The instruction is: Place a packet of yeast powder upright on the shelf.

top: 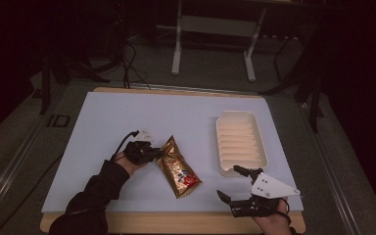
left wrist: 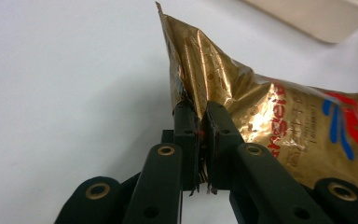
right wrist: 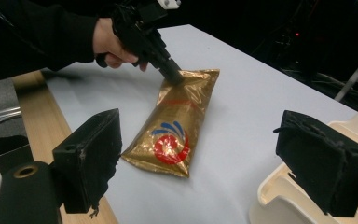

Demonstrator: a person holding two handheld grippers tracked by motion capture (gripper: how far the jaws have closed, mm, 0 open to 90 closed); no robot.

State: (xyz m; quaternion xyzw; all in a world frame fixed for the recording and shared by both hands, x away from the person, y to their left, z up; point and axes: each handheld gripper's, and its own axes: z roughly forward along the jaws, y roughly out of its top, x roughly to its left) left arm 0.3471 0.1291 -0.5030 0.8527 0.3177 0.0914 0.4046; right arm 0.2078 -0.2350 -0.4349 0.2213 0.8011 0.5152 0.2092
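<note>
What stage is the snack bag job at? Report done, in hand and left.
Done: left tongs have pinched shut on one corner of the crinkled gold foil snack bag. In hand: that corner is raised. Left: bag lies outside the cream ribbed plastic tray, perhaps its destination; right tongs open.

On the table (top: 127, 112), the snack bag (top: 177, 169) lies left of centre toward the near side, long axis running from far-left to near-right. The left gripper (top: 152, 155) sits just left of the bag, jaws pinched on its far corner; that corner looks slightly raised, hard to tell. The tray (top: 240, 142) lies right of the bag, well apart from it, long side running front to back. The right gripper (top: 235, 183) is at the near edge, right of the bag and just before the tray's near end, jaws spread wide with nothing between them. Behind the table, on the floor, stands a desk frame (top: 213, 39).
</note>
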